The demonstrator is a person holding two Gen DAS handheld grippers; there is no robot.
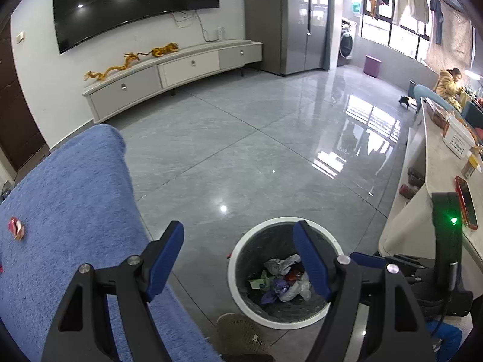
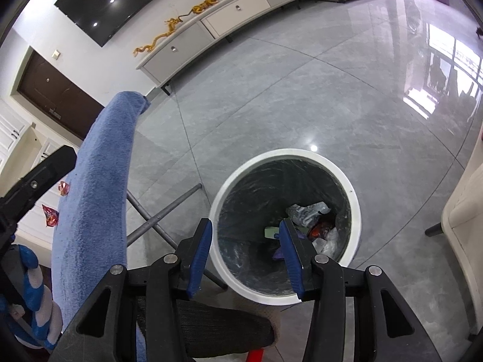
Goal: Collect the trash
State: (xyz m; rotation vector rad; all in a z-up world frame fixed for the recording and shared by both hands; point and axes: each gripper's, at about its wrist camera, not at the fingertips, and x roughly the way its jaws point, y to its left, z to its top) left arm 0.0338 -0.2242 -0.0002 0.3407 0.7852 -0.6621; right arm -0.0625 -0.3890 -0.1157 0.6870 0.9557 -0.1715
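Note:
A white-rimmed bin (image 1: 234, 274) with a dark liner stands on the grey floor and holds crumpled wrappers and bags (image 1: 283, 280). My left gripper (image 1: 238, 235) hovers open beside and above it, nothing between its blue pads. A red wrapper (image 1: 16, 228) lies on the blue cloth (image 1: 69, 199) to the left. In the right wrist view my right gripper (image 2: 245, 227) is open over the near side of the bin (image 2: 289, 154), jaws empty, with the trash (image 2: 314, 220) below. Two red wrappers (image 2: 64, 187) (image 2: 49, 215) lie on the cloth's (image 2: 96, 181) far side.
Grey crossed legs (image 2: 163, 214) stand under the cloth-covered table. A white counter (image 1: 434, 163) with a red phone (image 1: 466, 202) is at the right, a cream chair (image 2: 465, 220) near the bin. A TV cabinet (image 1: 169, 72) lines the far wall. A person (image 1: 449, 83) sits far right.

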